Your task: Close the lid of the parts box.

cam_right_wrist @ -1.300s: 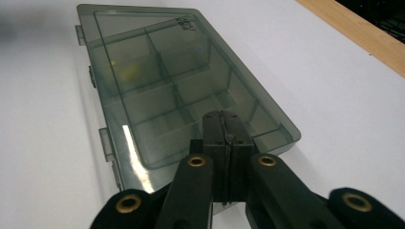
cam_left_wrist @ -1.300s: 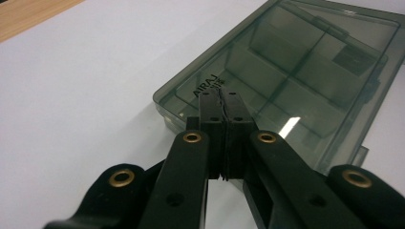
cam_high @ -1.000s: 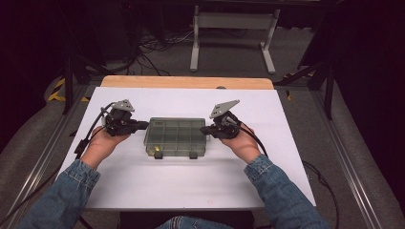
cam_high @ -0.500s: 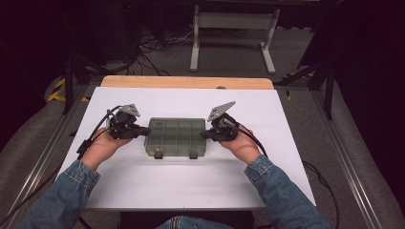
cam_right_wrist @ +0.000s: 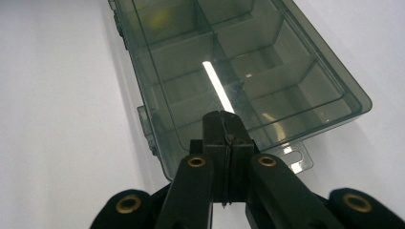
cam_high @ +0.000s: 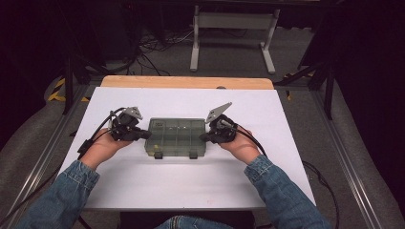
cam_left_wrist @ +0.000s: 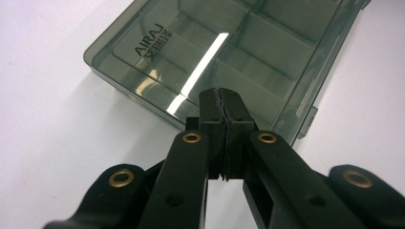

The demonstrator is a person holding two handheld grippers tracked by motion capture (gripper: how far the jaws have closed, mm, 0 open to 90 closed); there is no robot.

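A smoky translucent compartment box lies closed, its lid down, in the middle of the white table. My left gripper is shut and its tip rests against the box's left end. My right gripper is shut too, with its tip at the box's right end. In the left gripper view the closed jaws meet the short edge of the box, whose lid bears a printed brand name. In the right gripper view the closed jaws sit over the other short edge of the box, by its hang tab. Nothing is between either pair of jaws.
A wooden board lines the table's far edge. Beyond it, a grey metal stand and loose cables sit on the floor. Metal rails run down both sides of the table. Denim-sleeved forearms come in from the near edge.
My left gripper has slid slightly toward the near side along the box's left end. The right gripper and the box have stayed put.
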